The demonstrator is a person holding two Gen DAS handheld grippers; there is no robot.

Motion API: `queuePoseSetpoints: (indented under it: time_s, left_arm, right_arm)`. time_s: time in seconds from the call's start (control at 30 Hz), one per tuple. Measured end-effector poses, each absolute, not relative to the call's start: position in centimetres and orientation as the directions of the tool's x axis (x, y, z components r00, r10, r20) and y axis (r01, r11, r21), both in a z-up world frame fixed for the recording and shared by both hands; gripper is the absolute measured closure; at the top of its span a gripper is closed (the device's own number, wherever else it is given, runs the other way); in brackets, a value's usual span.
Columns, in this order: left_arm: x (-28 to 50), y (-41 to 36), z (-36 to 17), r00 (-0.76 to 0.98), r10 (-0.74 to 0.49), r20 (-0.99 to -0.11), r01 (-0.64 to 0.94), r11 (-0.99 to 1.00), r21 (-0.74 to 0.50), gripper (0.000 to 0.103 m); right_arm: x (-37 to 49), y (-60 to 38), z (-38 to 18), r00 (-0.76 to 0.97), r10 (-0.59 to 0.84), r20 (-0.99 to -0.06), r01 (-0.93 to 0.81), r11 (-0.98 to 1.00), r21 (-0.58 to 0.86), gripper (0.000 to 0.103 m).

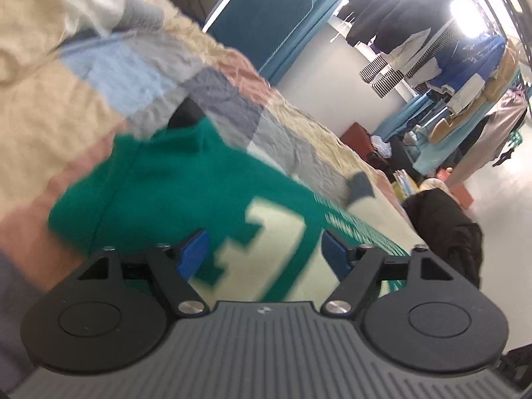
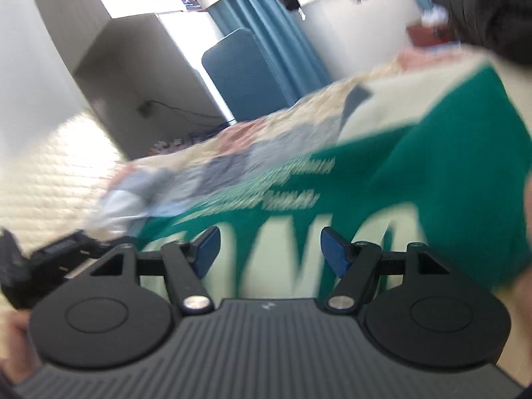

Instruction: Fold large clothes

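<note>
Our left gripper (image 1: 266,252) tips down a bit, its blue pads (image 1: 193,252) wide apart. Our right gripper (image 2: 269,251) tips down too, fingers apart, holding nothing.

The wide patchwork quilt of beige, blue, grey and pink squares (image 1: 186,76) lies open beyond the flat green garment with cream lettering (image 1: 173,196), giving free passage across it. A heaped dark garment (image 1: 445,229) crowds the bed's far edge. Hanging clothes on a rail (image 1: 442,53) stand well apart across bare floor.
</note>
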State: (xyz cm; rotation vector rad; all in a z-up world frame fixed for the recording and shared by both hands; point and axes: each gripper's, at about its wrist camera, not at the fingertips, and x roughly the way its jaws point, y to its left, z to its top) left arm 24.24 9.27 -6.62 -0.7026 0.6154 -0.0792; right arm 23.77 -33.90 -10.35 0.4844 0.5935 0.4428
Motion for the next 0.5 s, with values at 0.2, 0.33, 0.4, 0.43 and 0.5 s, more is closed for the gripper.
queuePoseSetpoints:
  time_s: [0.2, 0.33, 0.4, 0.43, 0.5]
  left_arm:
    - [23.3, 10.7, -10.2, 0.743, -0.376, -0.553, -0.268, 0.59, -0.761, 0.016]
    - [24.0, 12.3, -13.5, 0.731, -0.395, -0.556, -0.376, 0.447, -0.812, 0.015]
    - [24.1, 13.1, -14.9, 0.748, -0.386, -0.541, -0.413, 0.368, -0.833, 0.014]
    - [24.3, 13.5, -15.5, 0.759, -0.38, -0.528, -0.419, 0.335, -0.844, 0.014]
    - [24.9, 13.9, -16.4, 0.785, -0.374, -0.494, -0.406, 0.292, -0.866, 0.012]
  right_arm:
    - [21.3, -34.4, -12.3, 0.697, 0.556, -0.453, -0.133, 0.721, 0.681, 0.016]
    - [22.2, -35.9, -14.6, 0.689, 0.559, -0.461, -0.006, 0.641, 0.767, 0.008]
    - [22.8, -37.0, -15.9, 0.714, 0.521, -0.467, 0.079, 0.604, 0.793, 0.008]
    - [23.2, -37.6, -16.6, 0.727, 0.507, -0.463, 0.116, 0.575, 0.81, 0.008]
    - [24.0, -38.7, -17.8, 0.757, 0.464, -0.461, 0.189, 0.519, 0.834, 0.008]
